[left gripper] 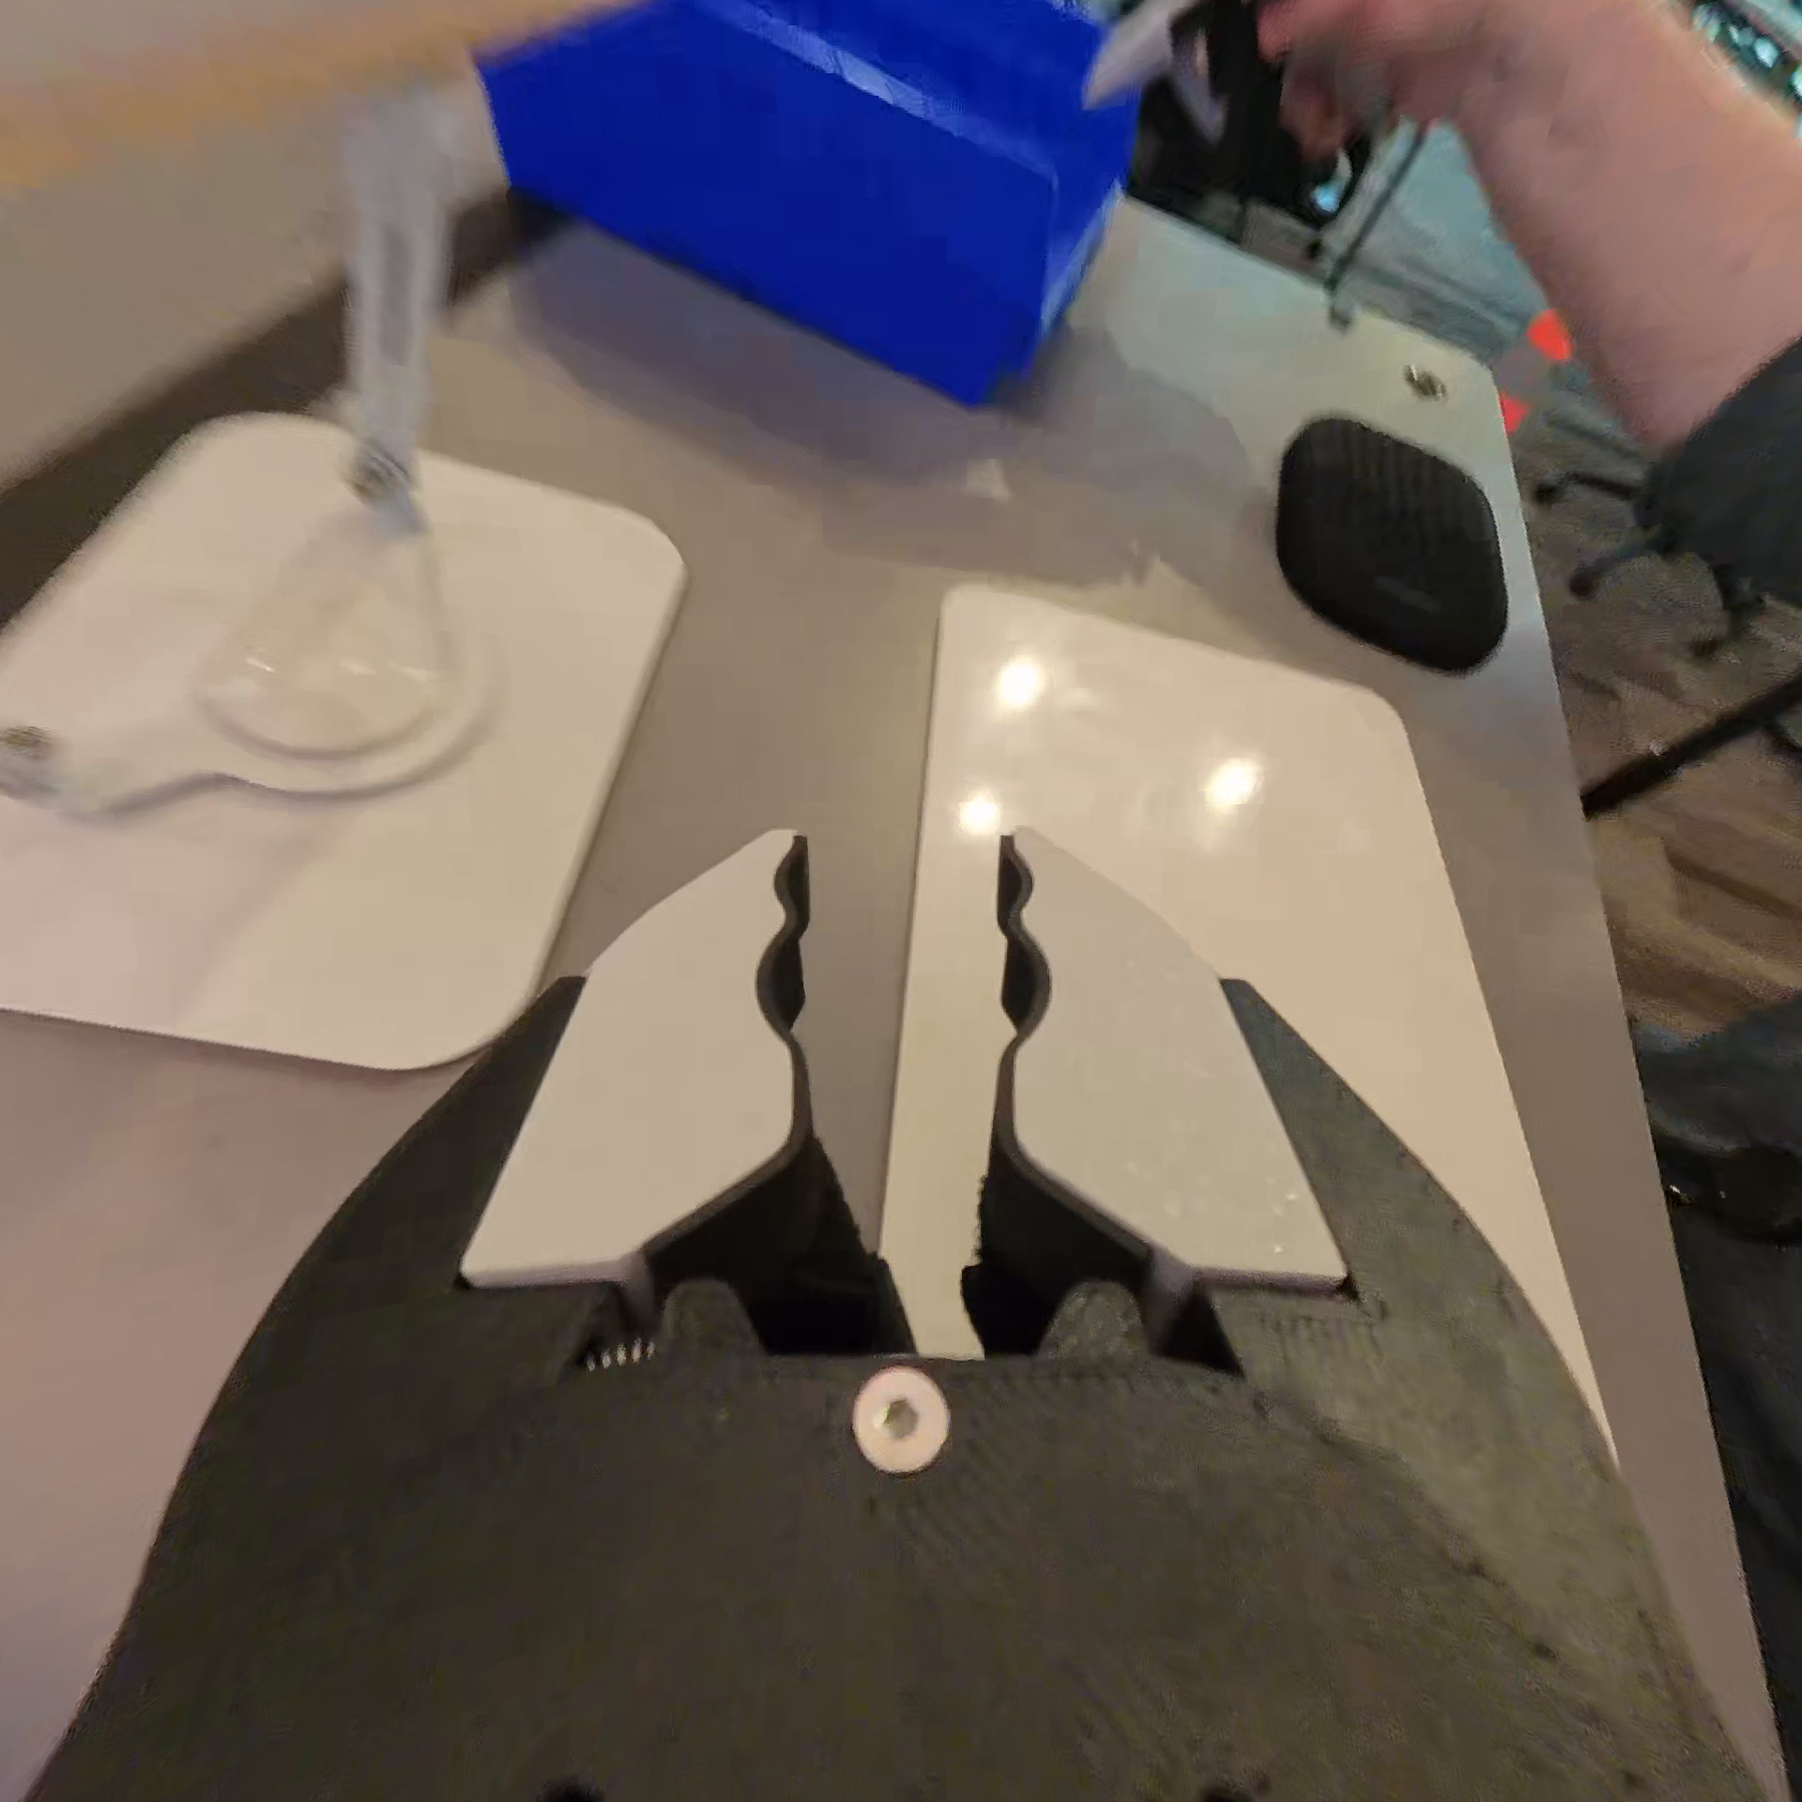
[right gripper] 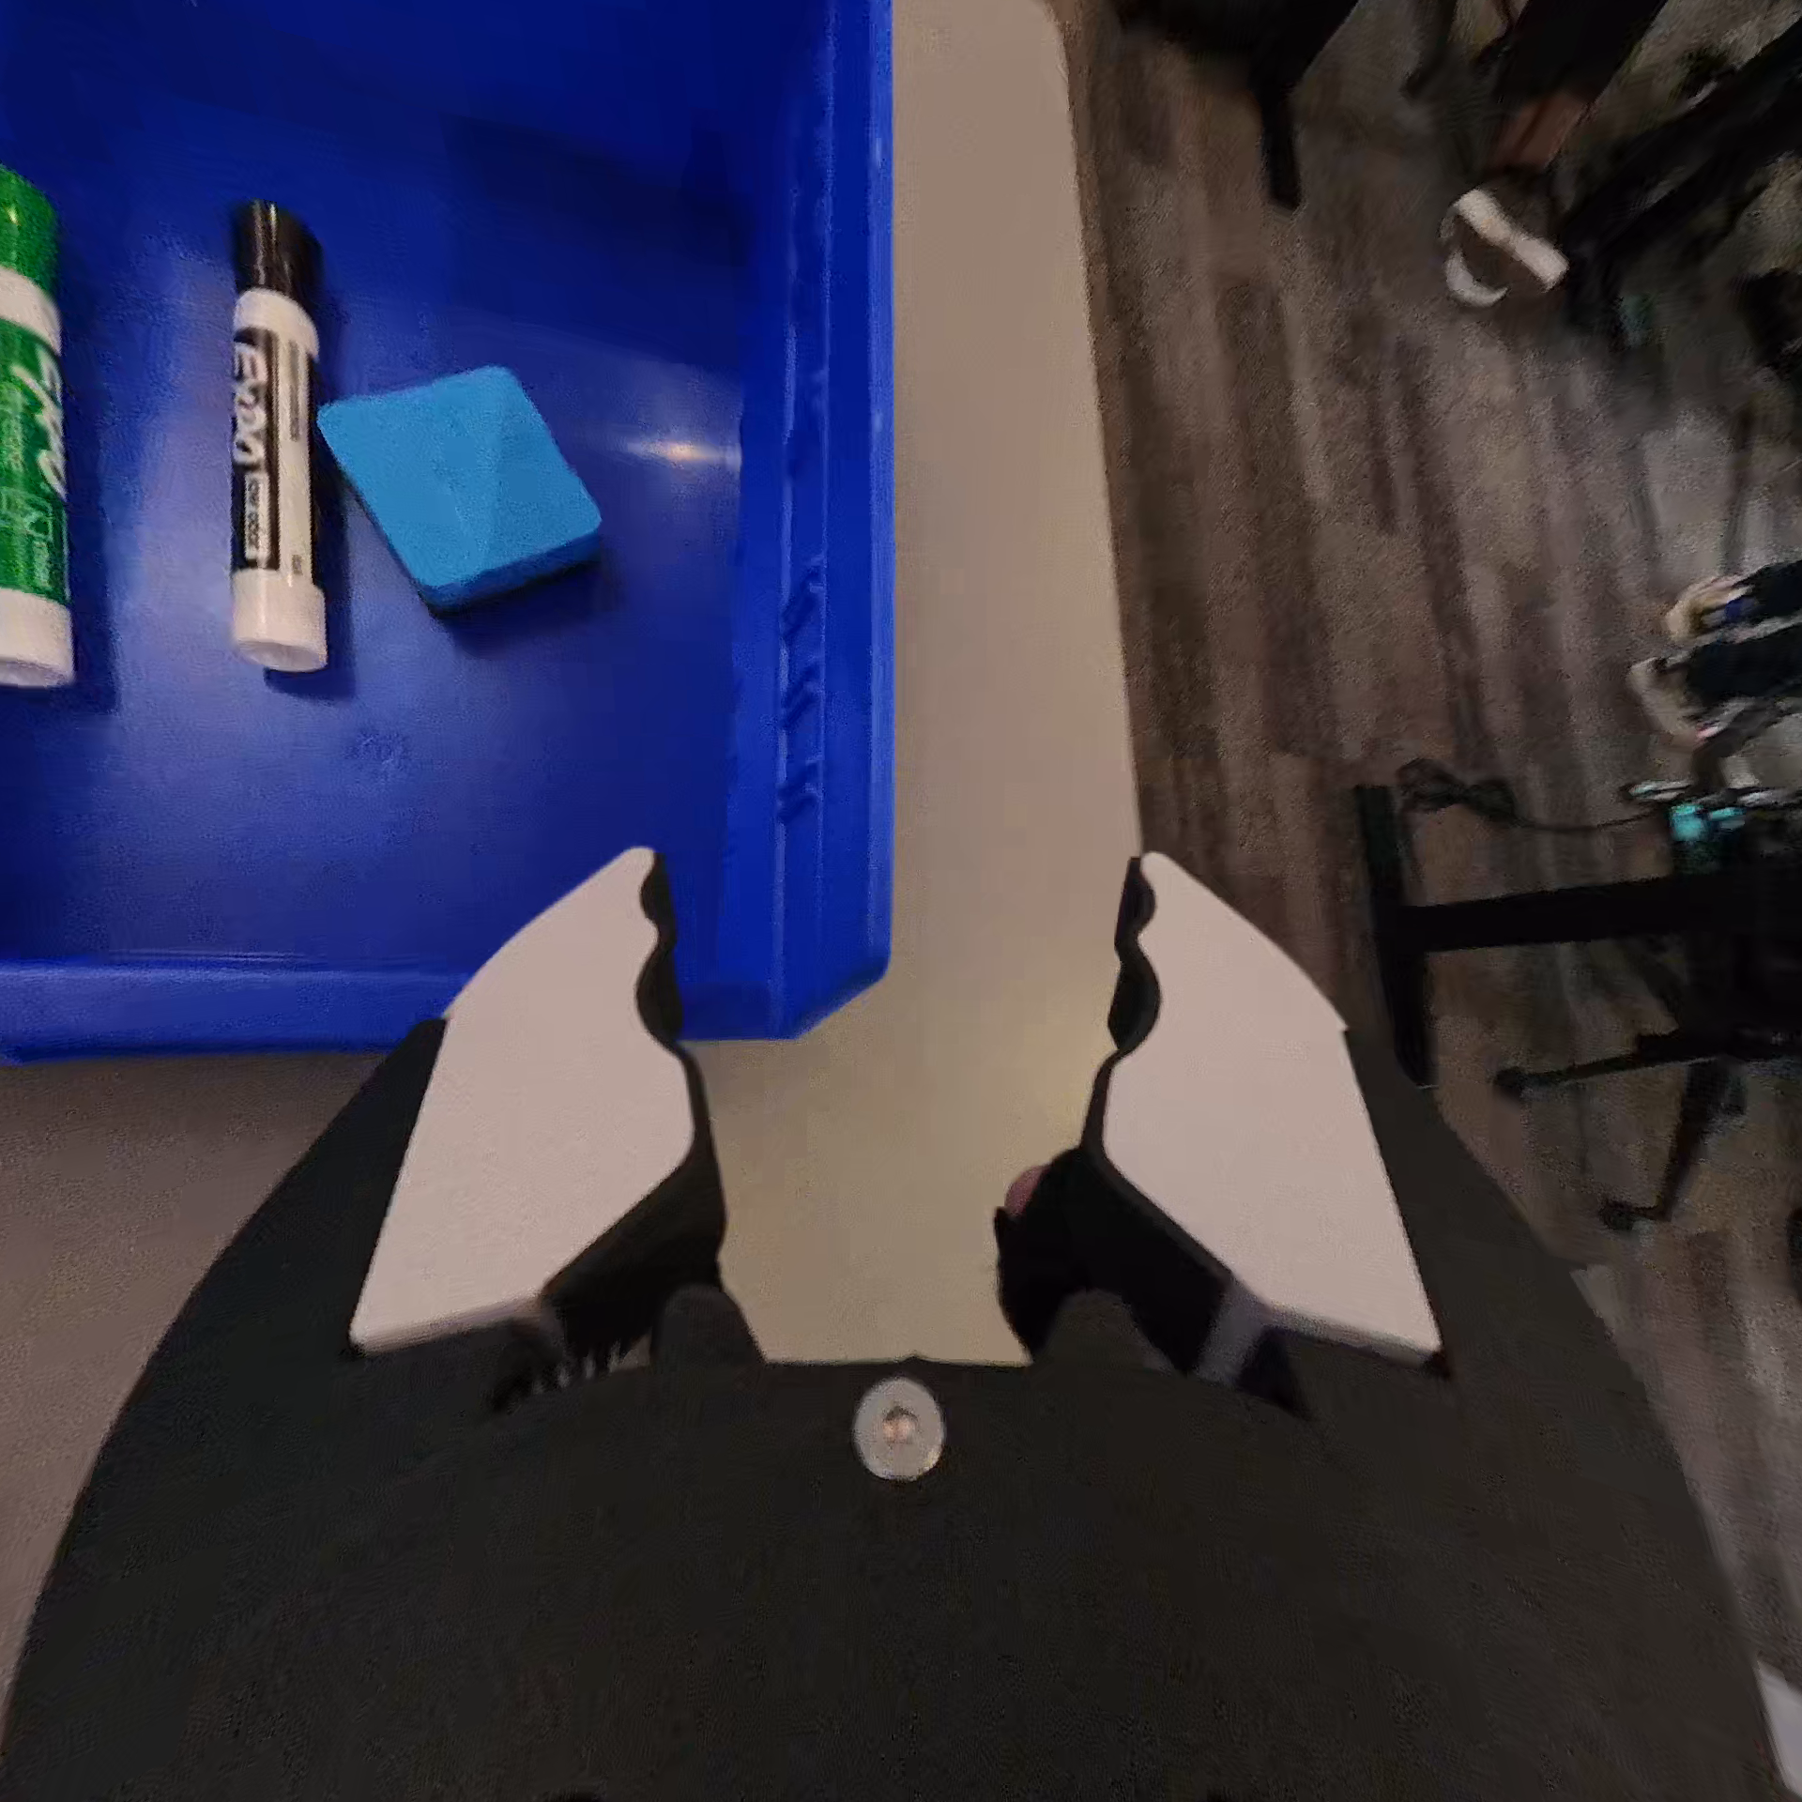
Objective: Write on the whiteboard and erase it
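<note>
left fingers: my left gripper is parted a bit with nothing between the pads, hanging over the near left edge of the whiteboard. Board looks blank from here, just ceiling-light glare on it.

right fingers: my right gripper is spread wide and empty, parked over the right wall of the blue bin, not over the stuff inside.

where the goods are: black marker, green marker and the blue eraser all lie flat on the bin floor, well off to the left of my right fingers.

worry 1: eraser sits just beside the black marker, maybe touching. If I come down sloppy I'd guess one finger lands on the eraser and I pinch both, or knock the marker rolling.

worry 2: bin wall is right under me. Swinging left without lifting could clip the rim and shove the whole bin.

worry 3: marker lies flat on smooth plastic, so a shallow pinch probably squirts it out.

worry 4: both views are smeary with motion, so lining up now is guesswork.

worry 5: there's a clear stand on the other white mat near my left side. A wide elbow could tip it.
</note>
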The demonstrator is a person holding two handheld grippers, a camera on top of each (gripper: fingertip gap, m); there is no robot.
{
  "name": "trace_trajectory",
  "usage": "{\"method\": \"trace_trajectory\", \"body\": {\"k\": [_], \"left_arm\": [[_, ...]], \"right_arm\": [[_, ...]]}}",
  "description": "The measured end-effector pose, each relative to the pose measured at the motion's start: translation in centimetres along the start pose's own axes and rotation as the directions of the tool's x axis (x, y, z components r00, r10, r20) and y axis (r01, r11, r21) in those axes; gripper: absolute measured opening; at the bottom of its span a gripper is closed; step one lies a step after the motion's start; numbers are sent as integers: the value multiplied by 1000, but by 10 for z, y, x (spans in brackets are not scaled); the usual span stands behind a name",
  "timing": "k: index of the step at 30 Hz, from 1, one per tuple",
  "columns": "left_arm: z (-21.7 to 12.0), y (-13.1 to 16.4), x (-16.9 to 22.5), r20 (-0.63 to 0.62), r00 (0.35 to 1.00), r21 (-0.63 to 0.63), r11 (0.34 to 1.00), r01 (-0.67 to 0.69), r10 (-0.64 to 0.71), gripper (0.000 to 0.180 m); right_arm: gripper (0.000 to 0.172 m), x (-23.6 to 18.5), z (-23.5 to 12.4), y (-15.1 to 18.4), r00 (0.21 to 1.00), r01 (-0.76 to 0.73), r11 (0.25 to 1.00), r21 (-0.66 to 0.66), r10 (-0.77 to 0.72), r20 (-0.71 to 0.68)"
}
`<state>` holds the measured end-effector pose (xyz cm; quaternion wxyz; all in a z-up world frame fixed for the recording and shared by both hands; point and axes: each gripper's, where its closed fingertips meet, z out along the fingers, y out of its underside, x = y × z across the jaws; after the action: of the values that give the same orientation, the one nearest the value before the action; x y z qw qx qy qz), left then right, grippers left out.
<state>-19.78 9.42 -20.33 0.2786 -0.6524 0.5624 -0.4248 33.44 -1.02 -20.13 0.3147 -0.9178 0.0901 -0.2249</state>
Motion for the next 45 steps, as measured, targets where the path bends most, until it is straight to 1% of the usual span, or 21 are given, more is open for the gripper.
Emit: {"method": "trace_trajectory", "body": {"k": [1, 2, 3, 6, 8, 10, 11, 15, 19, 22, 24, 26, 27, 29, 31, 32, 34, 36, 38, 42, 45], "left_arm": [[-10, -11, -4, 36, 999, 39, 999, -11, 9, 38], [-21, -21, -9, 82, 996, 70, 997, -23, 17, 38], [-32, -29, -15, 130, 991, 93, 995, -36, 24, 39], [-68, -48, -30, 265, 964, 126, 990, -63, 28, 42], [-98, -55, -44, 385, 922, 144, 985, -93, 31, 42], [-134, -55, -61, 518, 855, 164, 979, -117, 15, 41], [-153, -52, -70, 578, 816, 170, 978, -119, -2, 42], [-232, -22, -105, 775, 626, 181, 980, -84, -89, 45], [-300, 32, -138, 878, 444, 180, 983, 35, -177, 55], [-337, 69, -157, 885, 371, 260, 960, 103, -280, 58], [-354, 93, -167, 882, 328, 305, 941, 146, -337, 61], [-365, 112, -176, 861, 309, 362, 914, 184, -403, 62], [-366, 121, -180, 845, 315, 382, 900, 208, -432, 62], [-364, 139, -189, 827, 317, 391, 880, 268, -464, 64], [-356, 151, -197, 820, 326, 376, 873, 312, -470, 64], [-351, 157, -200, 821, 332, 360, 872, 333, -465, 65], [-339, 165, -207, 827, 341, 322, 874, 365, -447, 64], [-330, 171, -214, 832, 346, 297, 875, 383, -434, 59], [-322, 174, -220, 830, 346, 295, 872, 390, -436, 57], [-319, 173, -225, 822, 352, 308, 870, 386, -447, 42], [-323, 171, -230, 815, 345, 338, 866, 369, -465, 24]], "right_arm": [[87, -3, 6, 6, 999, -35, 999, -3, 35, 37], [80, -5, 12, 11, 997, -56, 998, -8, 56, 52], [76, -3, 19, 16, 997, -58, 998, -14, 59, 41], [67, -9, 36, 25, 995, -65, 997, -31, 67, 70], [52, -12, 46, 26, 996, -52, 998, -21, 53, 76], [38, -18, 52, 23, 992, -63, 998, -5, 63, 107], [36, -18, 53, 22, 992, -71, 997, 0, 70, 109], [20, -29, 51, 20, 973, -93, 996, 7, 90, 213], [8, -39, 46, 21, 941, -142, 990, 1, 135, 310], [9, -39, 44, 22, 947, -142, 990, 21, 130, 295], [18, -36, 46, 24, 961, -137, 990, 25, 127, 245], [40, -41, 45, 25, 967, -103, 995, 16, 96, 238], [41, -41, 45, 25, 971, -86, 996, 20, 79, 226], [37, -40, 46, 26, 972, -86, 996, 13, 81, 222], [23, -35, 47, 24, 980, -83, 996, 25, 77, 186], [21, -35, 47, 24, 979, -83, 996, 29, 76, 191], [17, -38, 47, 23, 970, -103, 994, 31, 93, 223], [13, -40, 46, 23, 966, -114, 993, 41, 101, 239], [10, -43, 45, 21, 961, -127, 991, 50, 110, 252], [9, -46, 44, 20, 959, -129, 990, 61, 109, 262], [9, -46, 44, 20, 959, -127, 990, 65, 106, 262]]}}
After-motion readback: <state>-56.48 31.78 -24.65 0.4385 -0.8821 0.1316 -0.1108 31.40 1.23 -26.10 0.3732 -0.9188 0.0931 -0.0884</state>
